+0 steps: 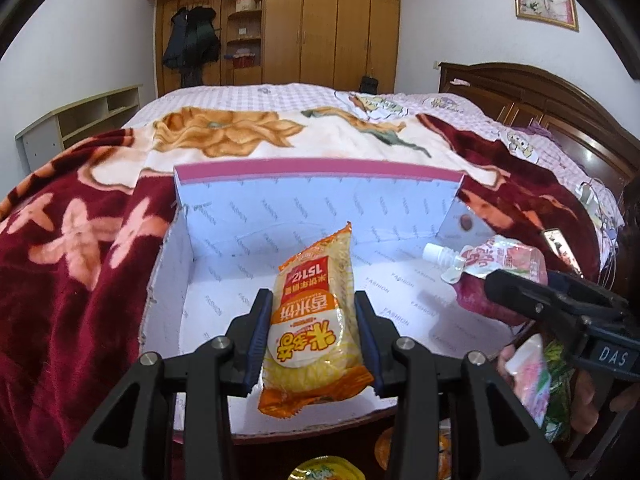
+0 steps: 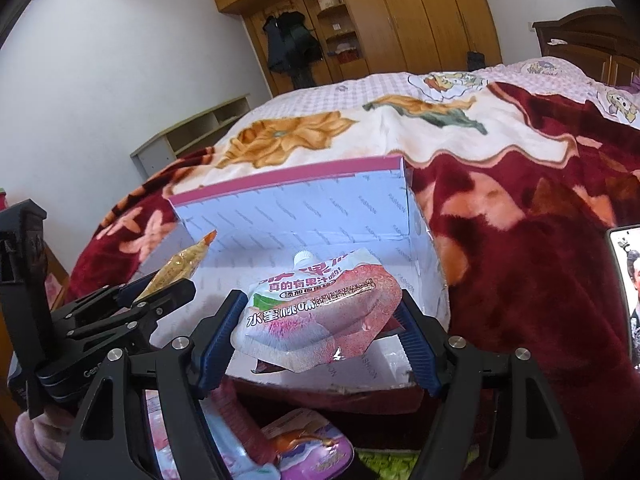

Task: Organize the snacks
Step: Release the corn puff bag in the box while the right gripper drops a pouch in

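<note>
Box (image 1: pixel 224 216) sits on the blanket (image 1: pixel 72 240) on the bed (image 1: pixel 280 92). Wardrobe (image 1: pixel 320 20) behind. More packets (image 2: pixel 312 444) lie before the box, apparently on the floor. Phone (image 2: pixel 628 280) right.

Even, soft indoor light; sharp centre, fisheye-bent, dark-vignetted edges.

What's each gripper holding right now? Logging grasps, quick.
Left gripper: shut on the orange rice cracker packet.
Right gripper: shut on the pink jelly drink pouch.
</note>
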`<move>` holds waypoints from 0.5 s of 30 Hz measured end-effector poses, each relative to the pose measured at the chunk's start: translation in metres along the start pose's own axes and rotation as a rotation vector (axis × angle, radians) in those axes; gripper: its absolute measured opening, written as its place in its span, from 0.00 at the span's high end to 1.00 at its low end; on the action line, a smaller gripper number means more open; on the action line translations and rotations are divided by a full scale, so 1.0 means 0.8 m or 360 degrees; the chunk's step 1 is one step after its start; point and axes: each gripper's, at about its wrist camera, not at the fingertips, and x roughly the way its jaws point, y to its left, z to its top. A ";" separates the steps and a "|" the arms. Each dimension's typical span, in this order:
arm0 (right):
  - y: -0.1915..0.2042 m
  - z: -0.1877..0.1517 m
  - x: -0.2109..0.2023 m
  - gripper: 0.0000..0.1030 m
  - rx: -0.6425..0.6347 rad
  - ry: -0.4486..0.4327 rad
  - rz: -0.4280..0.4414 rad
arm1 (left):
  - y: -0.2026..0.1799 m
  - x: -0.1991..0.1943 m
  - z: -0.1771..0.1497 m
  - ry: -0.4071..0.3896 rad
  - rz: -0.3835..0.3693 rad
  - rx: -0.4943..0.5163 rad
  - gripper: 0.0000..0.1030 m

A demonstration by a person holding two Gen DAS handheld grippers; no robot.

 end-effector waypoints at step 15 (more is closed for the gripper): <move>0.004 -0.001 0.009 0.26 -0.0020 0.0009 -0.0034 | 0.006 0.015 -0.008 0.0068 0.0026 -0.0034 0.58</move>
